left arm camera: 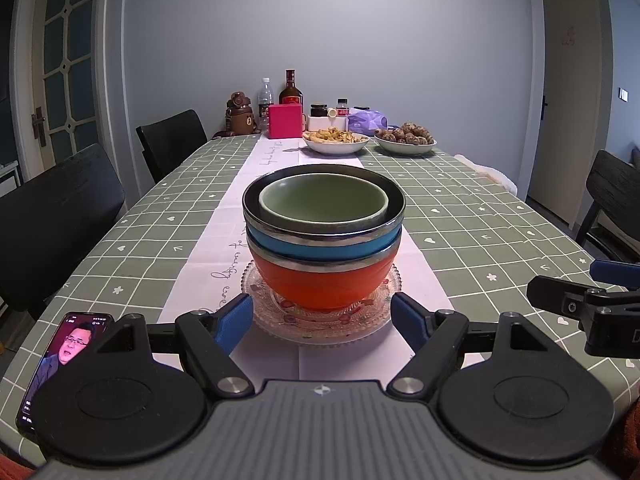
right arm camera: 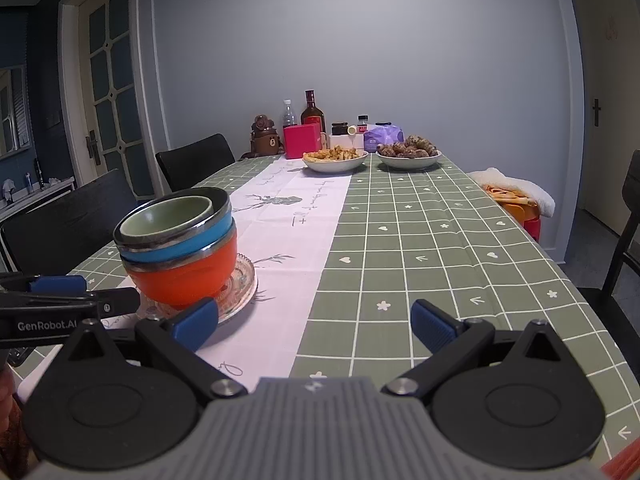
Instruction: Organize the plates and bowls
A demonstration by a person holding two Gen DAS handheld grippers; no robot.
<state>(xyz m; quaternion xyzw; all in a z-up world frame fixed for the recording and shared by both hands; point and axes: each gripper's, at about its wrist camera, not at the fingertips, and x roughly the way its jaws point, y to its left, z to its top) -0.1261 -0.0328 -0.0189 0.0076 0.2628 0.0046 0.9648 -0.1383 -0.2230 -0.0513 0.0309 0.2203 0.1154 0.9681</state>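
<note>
A stack of nested bowls stands on a clear glass plate on the white table runner: an orange bowl at the bottom, a blue bowl in it, a dark-rimmed bowl above, and a pale green bowl on top. My left gripper is open, its blue fingertips on either side of the plate's near edge without touching it. In the right wrist view the same stack sits at the left. My right gripper is open over bare tablecloth, to the right of the stack.
A phone with a lit screen lies at the near left table edge. Two white dishes of food, bottles, jars and a pink box crowd the far end. Black chairs line the left side; another chair is at right.
</note>
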